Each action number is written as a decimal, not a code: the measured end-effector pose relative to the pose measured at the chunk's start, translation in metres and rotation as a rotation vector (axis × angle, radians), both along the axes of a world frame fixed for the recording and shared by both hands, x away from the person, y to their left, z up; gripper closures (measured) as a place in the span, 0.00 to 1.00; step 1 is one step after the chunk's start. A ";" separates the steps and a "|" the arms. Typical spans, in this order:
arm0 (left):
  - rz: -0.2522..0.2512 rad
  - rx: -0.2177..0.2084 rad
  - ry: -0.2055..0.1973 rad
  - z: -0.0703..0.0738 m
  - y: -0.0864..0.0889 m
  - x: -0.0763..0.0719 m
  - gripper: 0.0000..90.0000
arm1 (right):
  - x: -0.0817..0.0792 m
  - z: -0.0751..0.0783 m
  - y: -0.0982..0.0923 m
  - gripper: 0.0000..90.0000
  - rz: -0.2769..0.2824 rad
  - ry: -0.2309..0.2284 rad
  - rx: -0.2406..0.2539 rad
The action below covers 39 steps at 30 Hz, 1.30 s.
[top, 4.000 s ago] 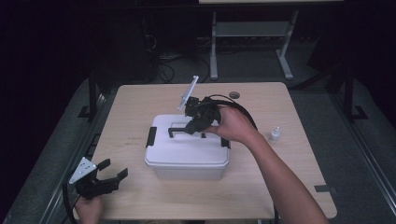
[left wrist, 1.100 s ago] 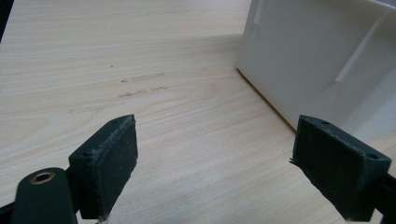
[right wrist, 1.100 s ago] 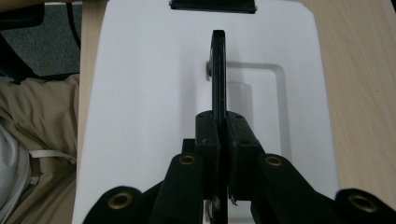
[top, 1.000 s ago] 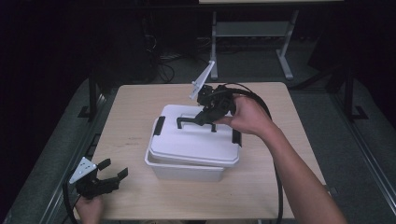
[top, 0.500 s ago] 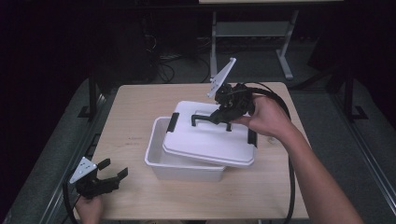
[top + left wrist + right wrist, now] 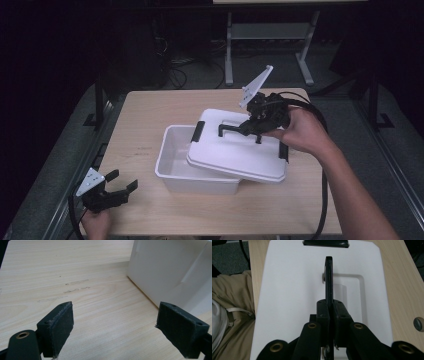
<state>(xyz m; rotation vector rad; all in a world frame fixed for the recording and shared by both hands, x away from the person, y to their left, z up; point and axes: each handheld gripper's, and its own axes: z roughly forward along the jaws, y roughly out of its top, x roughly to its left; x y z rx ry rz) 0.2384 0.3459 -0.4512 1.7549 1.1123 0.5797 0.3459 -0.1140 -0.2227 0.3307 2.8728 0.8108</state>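
The right gripper (image 6: 250, 131) is pinching the black handle (image 6: 235, 129) of the white lid (image 6: 235, 152), its jaws pressed tight on the thin bar, as the right gripper view confirms (image 6: 329, 315). The lid is hanging tilted above the white bin (image 6: 175, 160), offset toward the right edge and overlapping the bin's right half, leaving the left part uncovered. The left gripper (image 6: 117, 189) is resting at the near-left corner of the wooden table (image 6: 145, 115), jaws spread wide and gripping nothing.
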 end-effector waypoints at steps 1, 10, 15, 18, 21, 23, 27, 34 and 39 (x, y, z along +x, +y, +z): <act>0.000 0.001 0.001 0.000 0.000 0.000 0.14 | -0.001 0.000 -0.003 0.94 -0.002 -0.002 0.000; 0.005 0.000 -0.001 0.000 -0.001 -0.001 0.14 | -0.011 0.004 -0.027 0.94 -0.038 -0.008 0.009; 0.008 0.002 0.000 0.000 0.000 -0.001 0.14 | -0.016 0.001 -0.043 0.94 -0.064 -0.005 0.015; 0.010 0.003 0.002 0.000 0.000 -0.002 0.14 | -0.019 -0.001 -0.054 0.94 -0.081 -0.005 0.021; 0.011 0.004 0.000 0.000 0.001 -0.002 0.15 | -0.022 -0.004 -0.067 0.94 -0.096 0.001 0.029; 0.013 0.002 0.002 0.000 0.001 -0.001 0.14 | -0.023 -0.005 -0.070 0.94 -0.102 0.004 0.032; 0.016 0.004 0.000 0.000 0.002 -0.001 0.14 | -0.026 -0.009 -0.079 0.94 -0.111 0.004 0.034; 0.017 0.004 0.001 0.000 0.002 -0.002 0.14 | -0.033 -0.014 -0.096 0.94 -0.132 0.005 0.038; 0.020 0.004 0.002 0.000 0.004 -0.003 0.14 | -0.038 -0.018 -0.110 0.94 -0.144 0.006 0.045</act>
